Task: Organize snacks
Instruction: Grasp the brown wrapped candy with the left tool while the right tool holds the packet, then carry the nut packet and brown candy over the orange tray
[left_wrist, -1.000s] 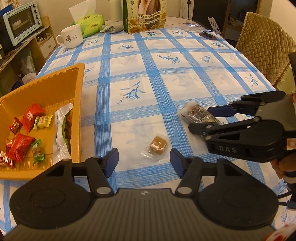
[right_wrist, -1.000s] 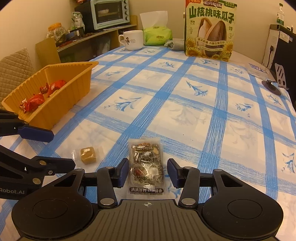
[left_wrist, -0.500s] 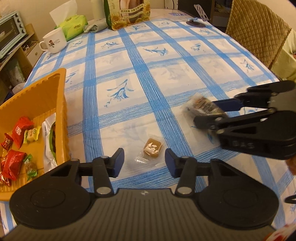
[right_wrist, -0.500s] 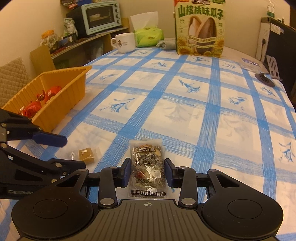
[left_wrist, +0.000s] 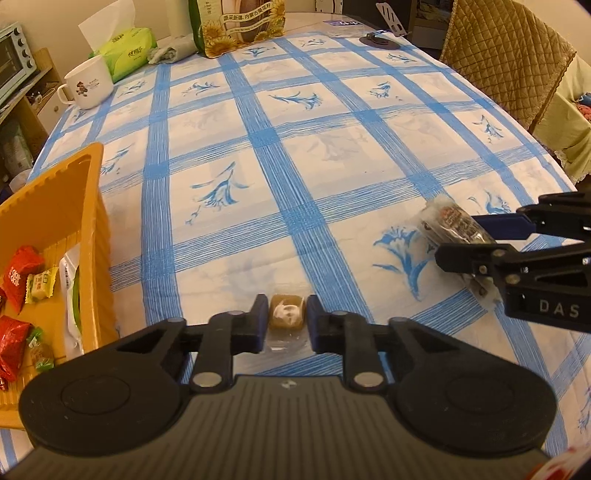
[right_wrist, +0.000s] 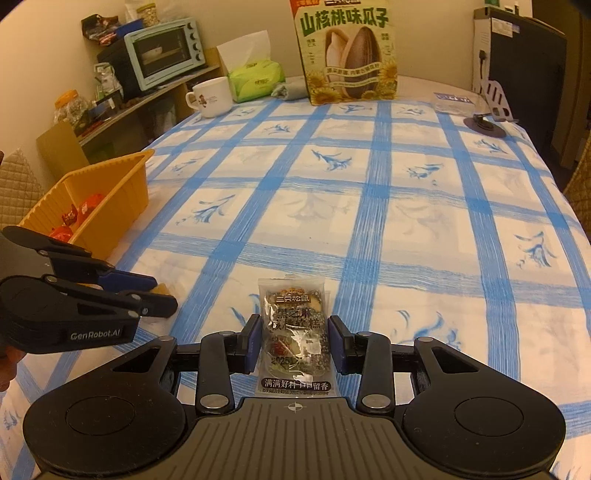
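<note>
The left gripper (left_wrist: 287, 318) has its jaws drawn in close on a small brown candy (left_wrist: 286, 314) in clear wrap, both blue pads touching its sides; the candy sits low on the tablecloth (left_wrist: 332, 147) at 6 o'clock in the left wrist view. The right gripper (right_wrist: 294, 341) has its jaws part closed around a clear snack packet (right_wrist: 293, 325) of dark seeded cake, pads against both side edges, the packet lying lengthways between them and reaching out past the tips toward 12 o'clock. In the left wrist view the same packet and right gripper (left_wrist: 463, 240) appear at 3 o'clock; in the right wrist view the left gripper (right_wrist: 159, 295) enters at 9 o'clock, with the candy barely visible at its tips. An orange bin (left_wrist: 94, 221) stands on the table at 9 o'clock in the left wrist view, holding red-wrapped sweets (left_wrist: 18, 273), a small yellow sweet (left_wrist: 40, 286) and a white pouch (left_wrist: 72, 295). At the far end of the table, toward 12 o'clock, stand a large sunflower-seed bag (right_wrist: 347, 55), a green tissue pack (right_wrist: 255, 77) and a white mug (right_wrist: 210, 96). A small oven (right_wrist: 162, 51) sits on a shelf at 10 o'clock in the right wrist view. A quilted chair back (left_wrist: 506, 55) stands at 1 o'clock in the left wrist view.
</note>
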